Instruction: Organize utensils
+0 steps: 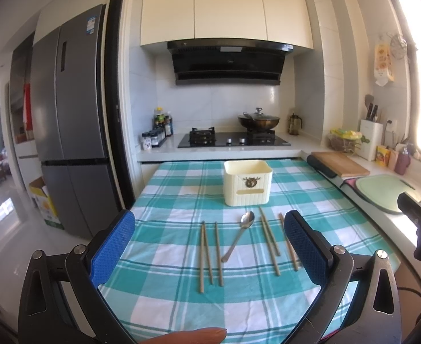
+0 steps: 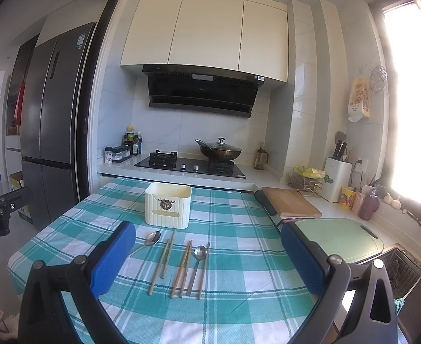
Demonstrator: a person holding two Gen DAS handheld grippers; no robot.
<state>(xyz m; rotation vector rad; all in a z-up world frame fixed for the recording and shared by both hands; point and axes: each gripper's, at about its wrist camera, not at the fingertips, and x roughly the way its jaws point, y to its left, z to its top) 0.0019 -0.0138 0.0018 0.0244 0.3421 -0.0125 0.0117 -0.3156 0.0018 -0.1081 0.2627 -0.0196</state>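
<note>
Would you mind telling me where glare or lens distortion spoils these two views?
Left wrist view: the window is blown out white, the fridge bows with fisheye curve, and the spoon stays sharp. Right wrist view: the window washes out the right edge, while the chopsticks read clearly.

Left claw (image 1: 209, 248) spread wide, blue pads empty, above the bench under a teal-and-white checked cloth (image 1: 181, 195). Cream ribbed plastic utensil box (image 1: 247, 183) stands upright mid-cloth. Just nearer: silver metal spoon (image 1: 239, 235), three tan wooden chopsticks (image 1: 210, 253) left of it, three more (image 1: 270, 243) to its right.
</note>
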